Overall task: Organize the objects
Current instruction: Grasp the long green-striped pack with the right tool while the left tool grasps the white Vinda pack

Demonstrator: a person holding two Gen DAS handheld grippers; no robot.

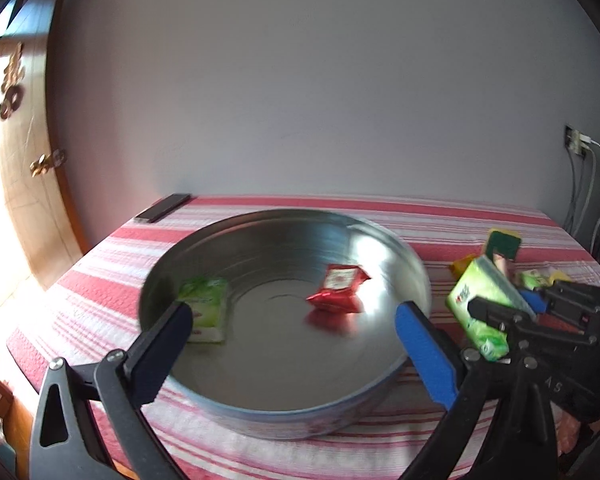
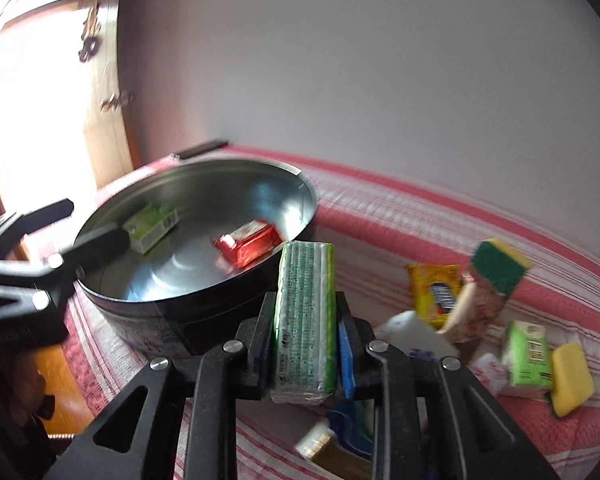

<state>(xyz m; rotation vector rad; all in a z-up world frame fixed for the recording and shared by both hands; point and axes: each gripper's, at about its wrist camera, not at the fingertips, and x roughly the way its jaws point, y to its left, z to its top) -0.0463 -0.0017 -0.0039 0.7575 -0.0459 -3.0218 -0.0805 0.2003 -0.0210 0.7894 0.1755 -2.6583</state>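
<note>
The right gripper (image 2: 306,332) tilts downward, its jaws clamped on the flat sides of a green tissue pack (image 2: 305,320) held off the striped tablecloth (image 2: 420,216), just outside the near right rim of the metal basin (image 2: 204,316). The pack's long axis runs forward along the fingers. The left gripper (image 1: 296,320) hangs over the basin's near rim with jaws wide apart, holding nothing. Inside the basin lie a second green pack (image 1: 206,312) by the left wall and a red packet (image 1: 338,288) nearer the middle. Toward the cloth's right edge sit sponges (image 2: 498,266) and other packets (image 2: 438,292).
</note>
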